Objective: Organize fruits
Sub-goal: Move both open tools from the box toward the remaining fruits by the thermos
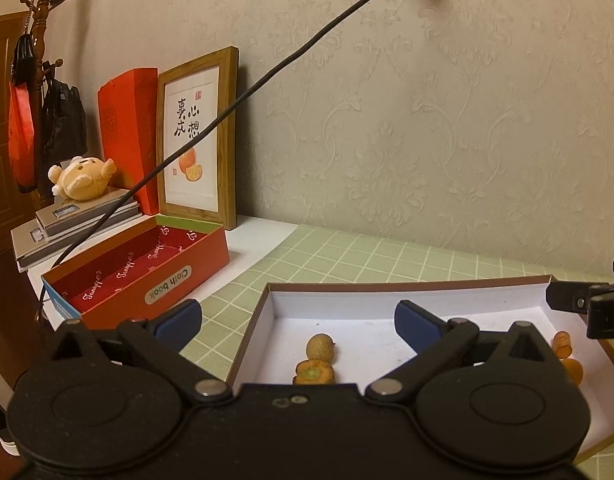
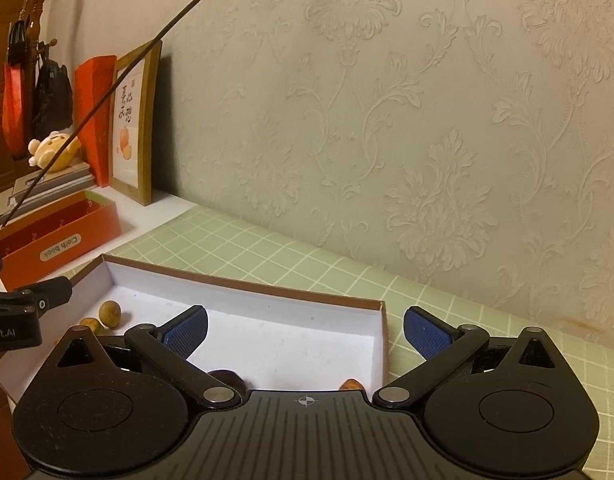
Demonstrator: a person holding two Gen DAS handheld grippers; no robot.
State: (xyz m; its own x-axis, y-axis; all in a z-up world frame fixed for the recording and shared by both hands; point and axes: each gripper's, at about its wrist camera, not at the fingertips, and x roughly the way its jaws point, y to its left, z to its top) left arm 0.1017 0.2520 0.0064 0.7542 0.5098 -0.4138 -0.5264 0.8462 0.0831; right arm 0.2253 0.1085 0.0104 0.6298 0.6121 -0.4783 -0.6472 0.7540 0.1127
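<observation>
Both grippers hover wide open over the shallow white tray (image 1: 387, 296), nothing between either pair of pads. Left gripper (image 1: 297, 326) has its jaws spread above the tray's left end, one blue pad out past the left wall over the green checked cloth (image 1: 347, 252). Down between them sits a round tan fruit (image 1: 321, 347), touching an orange cut fruit (image 1: 314, 372) just nearer the camera. Over by the tray's right side lie two small orange pieces (image 1: 563, 346), close to the right gripper's black finger poking in at the edge.

Right gripper (image 2: 305, 334), same story: jaws fully apart, its right pad beyond the tray's right wall (image 2: 385, 344). Plenty of bare white floor ahead of it in the middle of the tray. A dark fruit (image 2: 227, 378) and an orange bit (image 2: 351, 384) peek out just under its body. Off to the left, a red open box (image 1: 147, 272) stands near the tray's corner, apart from it.
</observation>
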